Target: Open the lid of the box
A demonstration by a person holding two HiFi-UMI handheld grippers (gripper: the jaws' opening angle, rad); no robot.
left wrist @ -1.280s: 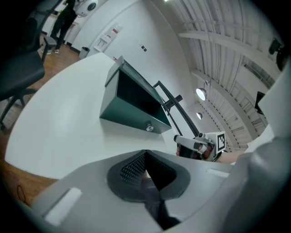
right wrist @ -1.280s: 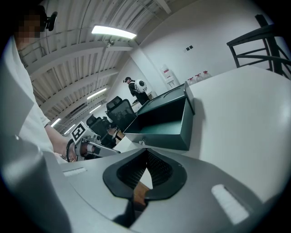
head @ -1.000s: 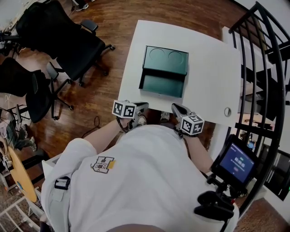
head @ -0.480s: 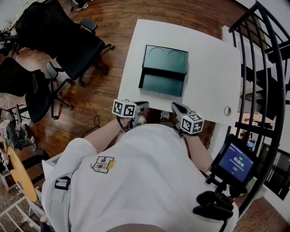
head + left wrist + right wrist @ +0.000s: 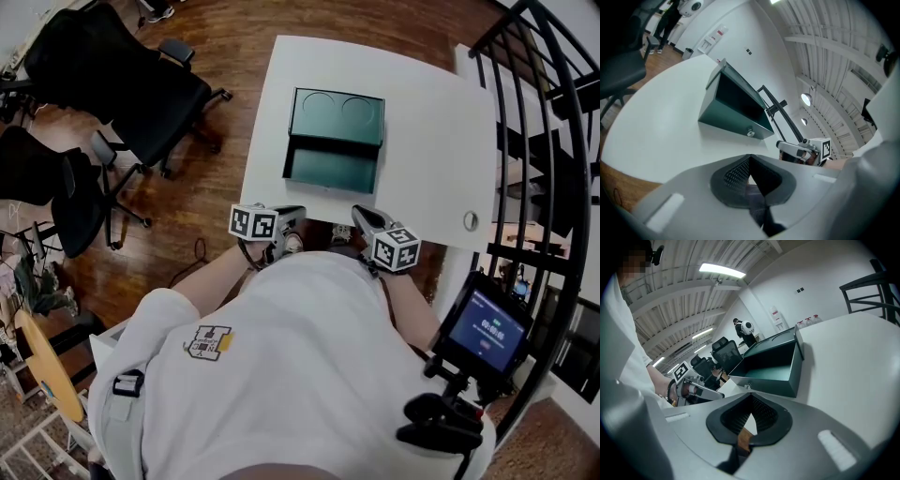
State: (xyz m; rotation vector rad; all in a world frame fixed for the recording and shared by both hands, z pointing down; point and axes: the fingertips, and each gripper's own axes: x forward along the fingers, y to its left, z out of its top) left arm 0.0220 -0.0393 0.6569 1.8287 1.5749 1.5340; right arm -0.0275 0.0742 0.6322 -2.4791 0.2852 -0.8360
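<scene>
The dark green box (image 5: 332, 171) stands on the white table (image 5: 431, 141) with its lid (image 5: 337, 114) swung back flat behind it, two round recesses showing in the lid. A small latch (image 5: 750, 133) sits on the box's front wall. My left gripper (image 5: 296, 217) and right gripper (image 5: 362, 217) hover at the table's near edge, close to the person's body and apart from the box. Both are shut with nothing between the pads. In the left gripper view the box (image 5: 740, 110) lies ahead; in the right gripper view the box (image 5: 771, 364) shows its empty inside.
Black office chairs (image 5: 141, 84) stand on the wood floor left of the table. A black metal railing (image 5: 553, 122) runs along the right. A small round fitting (image 5: 470, 221) sits in the table's near right corner. A device with a lit screen (image 5: 483, 330) hangs by the person's right side.
The head view has shifted slightly. Both grippers stay shut in the same place by the table's edge, and the box stays open.
</scene>
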